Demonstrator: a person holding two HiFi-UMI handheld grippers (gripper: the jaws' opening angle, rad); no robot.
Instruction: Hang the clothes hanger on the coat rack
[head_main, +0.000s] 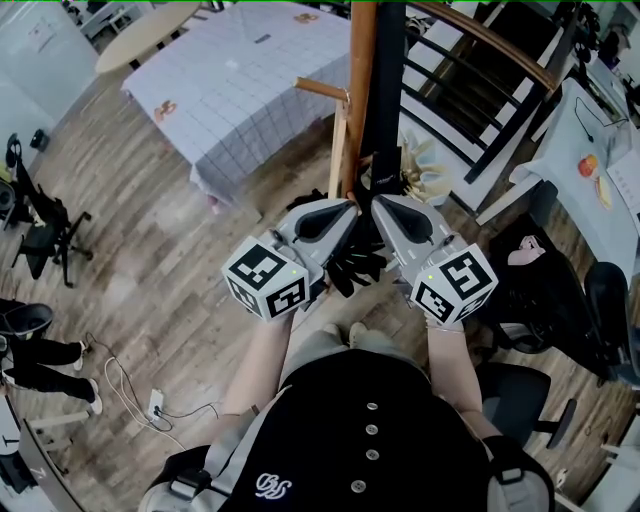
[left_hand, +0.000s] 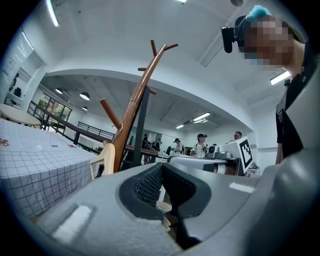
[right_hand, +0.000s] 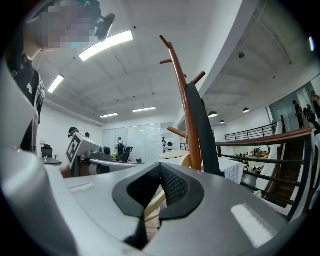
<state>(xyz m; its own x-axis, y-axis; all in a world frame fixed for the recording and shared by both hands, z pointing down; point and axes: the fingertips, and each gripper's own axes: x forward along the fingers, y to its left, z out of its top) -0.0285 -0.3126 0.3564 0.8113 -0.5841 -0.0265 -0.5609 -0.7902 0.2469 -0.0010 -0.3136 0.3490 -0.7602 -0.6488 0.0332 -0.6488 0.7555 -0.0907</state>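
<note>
The coat rack is a brown wooden pole with upward pegs; it stands just beyond both grippers, with a black post beside it. A pale wooden hanger hangs under a low peg, and in the left gripper view the hanger hangs against the pole. My left gripper is shut and holds nothing, a little short of the hanger. Beside it my right gripper also looks shut and empty. In the right gripper view the pole rises just right of the jaws, with pale hanger wood at its foot.
A table with a checked cloth stands beyond the rack on the left. Dark railings run behind it on the right. Office chairs stand at the left and a black chair at the right. A cable and socket strip lie on the floor.
</note>
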